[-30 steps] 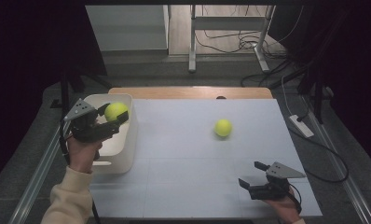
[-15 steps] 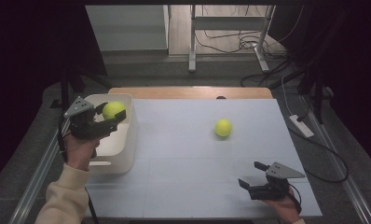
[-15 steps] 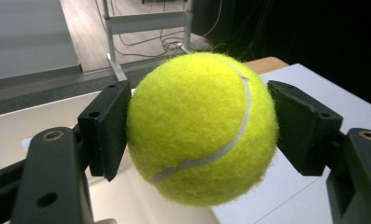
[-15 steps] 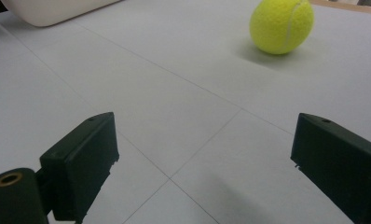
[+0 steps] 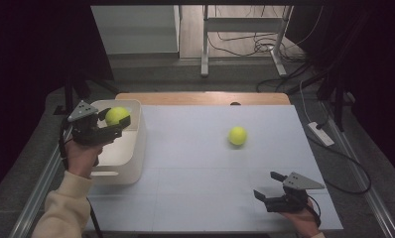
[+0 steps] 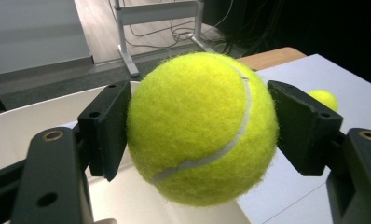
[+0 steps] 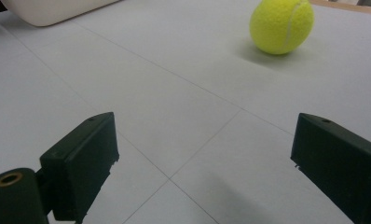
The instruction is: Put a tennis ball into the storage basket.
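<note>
The left tongs (image 5: 117,125) clamp a yellow tennis ball (image 5: 116,115) above the white bin (image 5: 131,157) at the counter's (image 5: 195,163) left edge. The right tongs (image 5: 269,186) rest spread and empty near the front edge; a second ball (image 5: 237,135) lies well apart, open surface between. No legible writing.

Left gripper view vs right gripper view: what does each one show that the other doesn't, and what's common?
Left gripper view alone: the left gripper shut on a tennis ball, held over the inside of the white bin, with the floor and a metal table frame behind. Right gripper view alone: the right gripper with jaws open and nothing between them, low over the white mat. Both: the second tennis ball lying loose on the mat, and part of the bin.
</note>
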{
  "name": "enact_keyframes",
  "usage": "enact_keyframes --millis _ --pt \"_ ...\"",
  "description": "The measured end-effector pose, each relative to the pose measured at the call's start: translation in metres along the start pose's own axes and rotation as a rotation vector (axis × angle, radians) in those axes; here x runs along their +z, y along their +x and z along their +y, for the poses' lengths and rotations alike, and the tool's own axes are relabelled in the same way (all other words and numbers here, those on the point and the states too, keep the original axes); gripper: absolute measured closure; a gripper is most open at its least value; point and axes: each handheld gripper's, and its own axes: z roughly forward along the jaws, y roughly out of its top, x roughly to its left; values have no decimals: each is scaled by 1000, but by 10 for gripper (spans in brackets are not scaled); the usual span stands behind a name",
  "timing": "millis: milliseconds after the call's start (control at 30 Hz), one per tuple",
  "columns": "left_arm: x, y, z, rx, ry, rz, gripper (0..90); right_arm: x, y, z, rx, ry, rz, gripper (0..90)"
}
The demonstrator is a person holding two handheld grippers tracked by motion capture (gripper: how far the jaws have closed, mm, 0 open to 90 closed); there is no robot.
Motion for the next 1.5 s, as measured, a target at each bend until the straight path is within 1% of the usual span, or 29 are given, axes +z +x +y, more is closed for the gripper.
enact_keyframes --millis 267,367,633,767,867,967,1000,1100,1267,1500 --pt "3 7 2 -3 26 16 265 0 0 0 0 0 -1 71" --pt "4 9 4 2 38 26 265 0 0 0 0 0 -1 71" --pt "4 12 8 4 50 43 264 0 0 0 -1 2 -1 71" --pt "7 17 9 0 70 62 264 0 0 0 -1 2 -1 71" --pt "10 23 9 -3 87 82 264 0 0 0 -1 2 -1 71" --pt "15 28 9 -12 103 92 264 0 0 0 -2 4 -4 71" --pt "15 28 9 -12 103 92 264 0 0 0 -2 4 -4 71" --pt "21 35 8 -25 130 106 264 1 0 0 -3 5 -4 71" --pt "28 40 8 -40 145 111 264 1 0 0 -3 6 -4 71" --pt "39 49 10 -49 185 146 264 1 0 0 -4 6 -4 71"
